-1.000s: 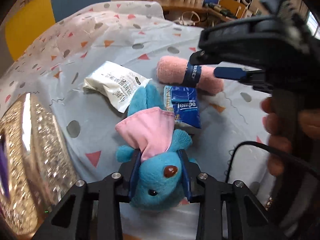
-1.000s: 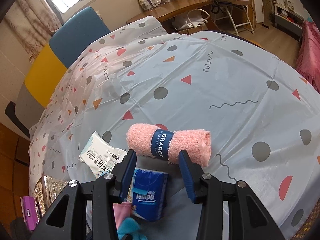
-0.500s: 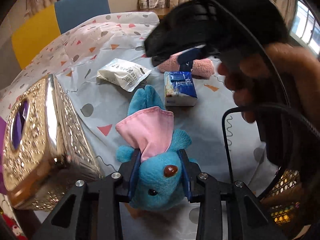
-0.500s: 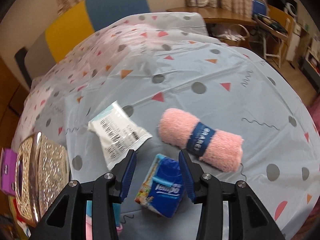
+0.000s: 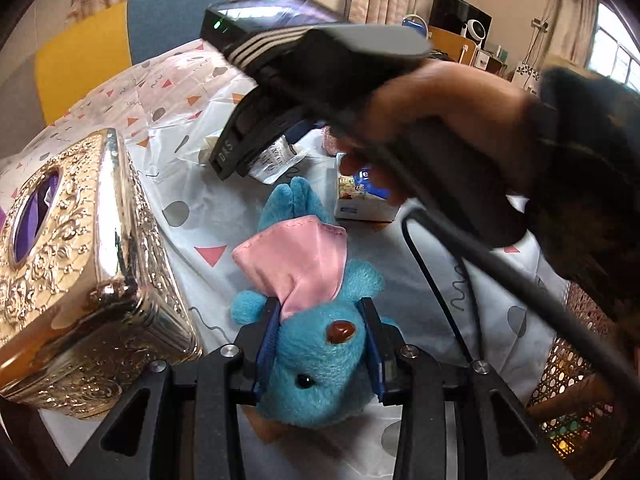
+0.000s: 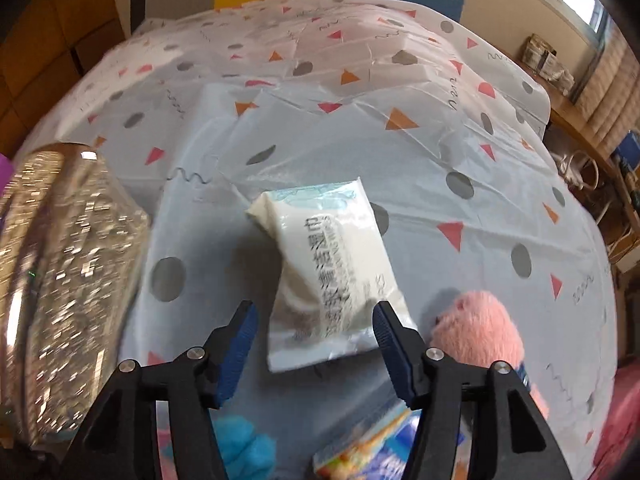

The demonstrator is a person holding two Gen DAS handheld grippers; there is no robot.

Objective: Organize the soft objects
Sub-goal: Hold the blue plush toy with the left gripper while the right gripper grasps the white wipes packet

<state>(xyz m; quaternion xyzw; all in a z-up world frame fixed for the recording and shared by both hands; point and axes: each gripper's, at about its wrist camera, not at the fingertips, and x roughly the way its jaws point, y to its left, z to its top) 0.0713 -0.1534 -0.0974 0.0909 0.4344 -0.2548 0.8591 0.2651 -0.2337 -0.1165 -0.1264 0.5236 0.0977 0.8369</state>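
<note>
Tongs in the left hand (image 5: 318, 354) clamp the blue plush toy's (image 5: 316, 364) head, its body stretched ahead of them beside the gold tissue box (image 5: 80, 264). The right tongs (image 6: 314, 350) have just been widening, pads not touching the white wipes packet (image 6: 332, 272) lying between and just ahead. I'd drop them straight down, straddle the packet's near end, and close gently so the slick wrapper doesn't slide out.

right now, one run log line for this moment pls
left gripper: shut on blue plush toy | right gripper: jaws just opened, over white wipes pack, not gripping
</note>
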